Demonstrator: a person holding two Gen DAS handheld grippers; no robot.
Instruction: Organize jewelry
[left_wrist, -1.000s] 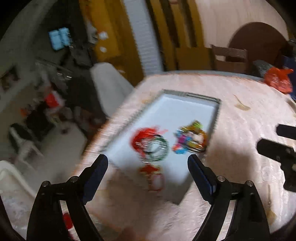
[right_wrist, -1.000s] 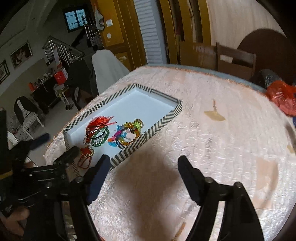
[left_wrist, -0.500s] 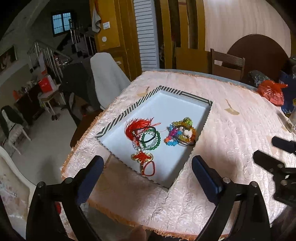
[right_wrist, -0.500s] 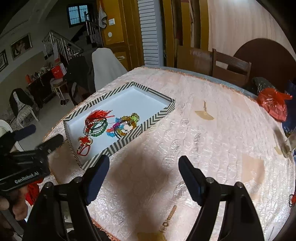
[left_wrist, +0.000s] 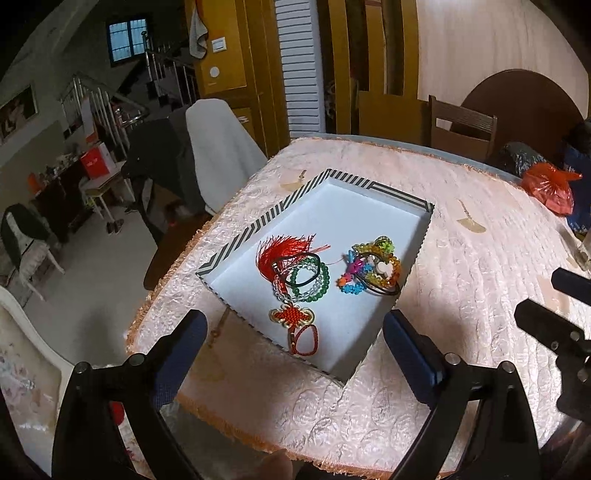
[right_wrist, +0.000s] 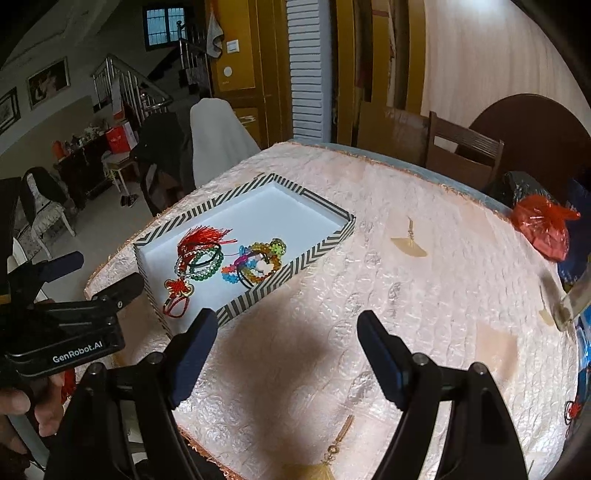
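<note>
A shallow tray with a striped rim and white floor lies on the table's left side. Inside it are a red tassel with a knot charm, green and clear bead bracelets, and a heap of multicoloured bead bracelets. My left gripper hovers open over the tray's near end, nothing between its fingers. My right gripper is open above bare cloth to the right of the tray, and also empty. A hand holds the left gripper at the right wrist view's left edge.
A pink embossed cloth covers the table. Gold fan-shaped charms lie on it, and another with a chain sits at the near edge. A red plastic bag is at the far right. Chairs stand around.
Both grippers have drawn back and up from the tray, so the tray looks smaller and farther away. The left wrist view went from blurred to sharp. The jewelry has not moved.
</note>
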